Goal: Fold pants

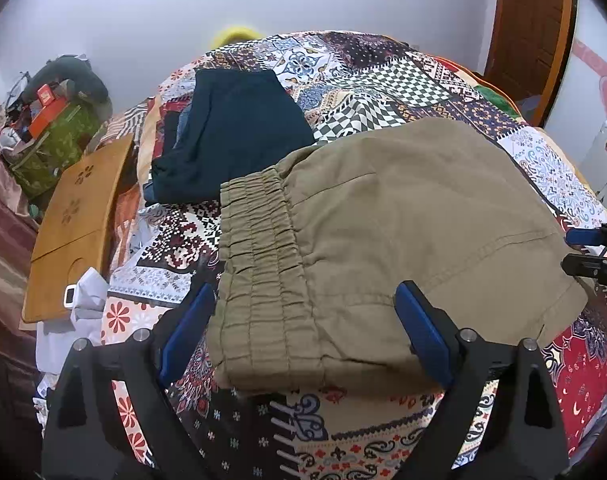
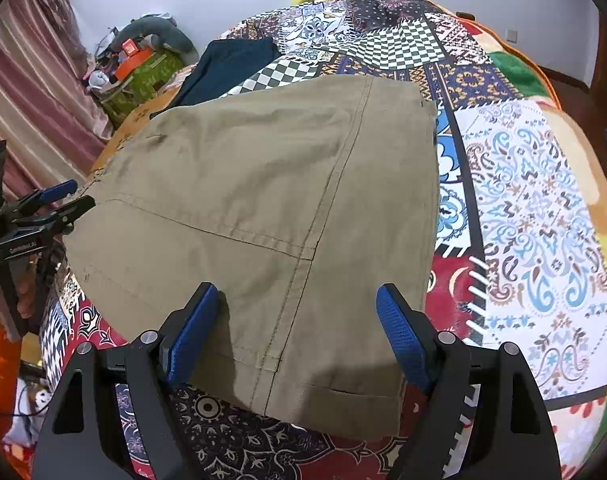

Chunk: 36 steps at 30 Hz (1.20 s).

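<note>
Khaki pants (image 1: 383,224) lie folded flat on the patchwork bedspread (image 1: 363,80). The elastic waistband (image 1: 259,248) is at the left end in the left wrist view. My left gripper (image 1: 305,300) is open, its blue pads (image 1: 419,328) straddling the near waistband end just above the cloth. In the right wrist view the pants (image 2: 263,208) show their seamed, hemmed end. My right gripper (image 2: 297,304) is open over the near hem edge, holding nothing. Each gripper shows at the other view's edge: the right gripper (image 1: 595,252), the left gripper (image 2: 43,212).
A folded dark navy garment (image 1: 227,136) lies on the bed beyond the waistband. A wooden lap tray (image 1: 79,224) leans at the bed's left edge. Green boxes with clutter (image 1: 55,120) stand by the wall. Curtains (image 2: 27,92) hang left. A wooden door (image 1: 531,20) is far right.
</note>
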Motion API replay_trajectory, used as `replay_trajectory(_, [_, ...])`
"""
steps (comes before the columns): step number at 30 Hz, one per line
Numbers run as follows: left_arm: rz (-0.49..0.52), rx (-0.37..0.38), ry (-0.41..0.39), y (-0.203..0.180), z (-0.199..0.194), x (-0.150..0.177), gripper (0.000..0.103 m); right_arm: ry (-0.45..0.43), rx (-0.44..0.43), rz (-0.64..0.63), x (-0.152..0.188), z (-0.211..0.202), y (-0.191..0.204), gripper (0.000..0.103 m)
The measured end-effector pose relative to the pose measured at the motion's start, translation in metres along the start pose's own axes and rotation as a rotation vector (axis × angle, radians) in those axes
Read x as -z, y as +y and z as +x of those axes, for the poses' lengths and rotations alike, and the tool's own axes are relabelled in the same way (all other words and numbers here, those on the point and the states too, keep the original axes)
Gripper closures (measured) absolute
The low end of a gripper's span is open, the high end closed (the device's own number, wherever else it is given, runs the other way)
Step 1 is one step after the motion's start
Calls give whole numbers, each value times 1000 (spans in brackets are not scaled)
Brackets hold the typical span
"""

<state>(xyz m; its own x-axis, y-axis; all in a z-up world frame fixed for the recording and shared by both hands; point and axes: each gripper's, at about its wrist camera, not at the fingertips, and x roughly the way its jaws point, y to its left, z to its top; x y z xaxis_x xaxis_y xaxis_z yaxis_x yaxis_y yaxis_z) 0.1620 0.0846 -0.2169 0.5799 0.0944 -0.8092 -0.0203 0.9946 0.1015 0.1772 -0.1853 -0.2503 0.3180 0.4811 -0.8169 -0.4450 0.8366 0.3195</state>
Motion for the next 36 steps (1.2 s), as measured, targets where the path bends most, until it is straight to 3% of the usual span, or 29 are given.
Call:
replay_trajectory(7, [-118, 26, -26, 19, -29, -2, 11, -106, 8, -67, -20, -26, 22, 25])
replay_trajectory(15, [-315, 182, 21, 41, -38, 15, 10, -245, 11, -157, -40, -38, 61, 25])
replay_trajectory(25, [-450, 364, 147, 34, -9, 42, 10, -108, 7, -206, -18, 18, 75, 25])
replay_trajectory(28, [-522, 456, 131, 40, -1, 39, 9, -113, -3, -211, -15, 17, 72, 24])
replay_trajectory(32, [-577, 523, 118, 48, 15, 27, 8, -97, -27, -201, -14, 19, 71, 22])
replay_trajectory(33, [-587, 524, 113, 49, 20, 23, 9, -95, -29, -201, -14, 20, 71, 22])
replay_trajectory(35, [-601, 485, 110, 52, 27, 16, 23, -93, -37, -200, -13, 20, 71, 22])
replay_trajectory(36, [-600, 440, 115, 52, 30, 13, 39, -92, -42, -195, -13, 21, 71, 21])
